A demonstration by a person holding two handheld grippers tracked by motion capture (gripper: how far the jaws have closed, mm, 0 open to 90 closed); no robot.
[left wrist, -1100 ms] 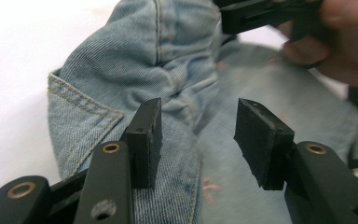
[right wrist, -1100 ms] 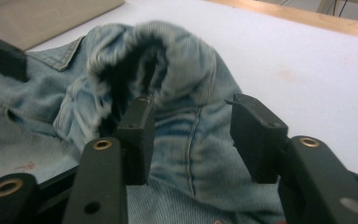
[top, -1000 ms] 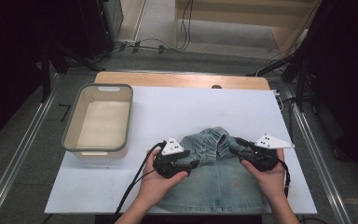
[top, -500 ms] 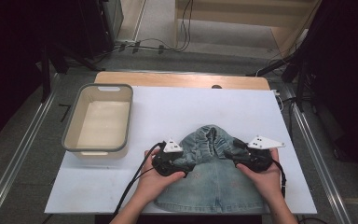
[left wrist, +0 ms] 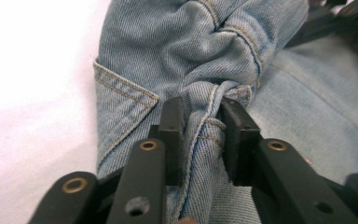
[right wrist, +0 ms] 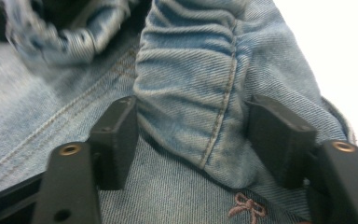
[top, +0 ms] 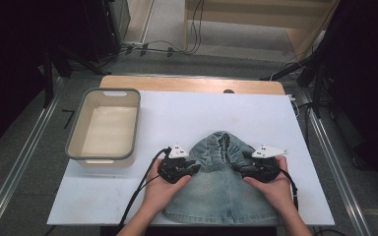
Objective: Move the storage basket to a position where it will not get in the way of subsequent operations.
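A light-blue denim garment (top: 221,194) lies at the near middle of the white table top (top: 187,113), its far part bunched into a hump. My left gripper (top: 195,167) is at the hump's left side. In the left gripper view its jaws have just been closing and the gripper (left wrist: 204,126) is shut on a seamed fold of denim (left wrist: 205,100). My right gripper (top: 238,168) is at the hump's right side. Its jaws have just been opening, and in the right gripper view the gripper (right wrist: 191,135) stands open around a gathered denim band (right wrist: 191,107) with a seam.
A beige tub with a grey rim (top: 76,147) stands empty at the table's left. A bare wooden strip (top: 192,84) runs along the far edge. Metal rails (top: 19,177) flank both sides. Cables trail from both grippers toward the near edge.
The right gripper has shifted inward to the left and a little down. The denim's far part has been pushed into a narrower, taller hump. The left jaws have closed on the fold.
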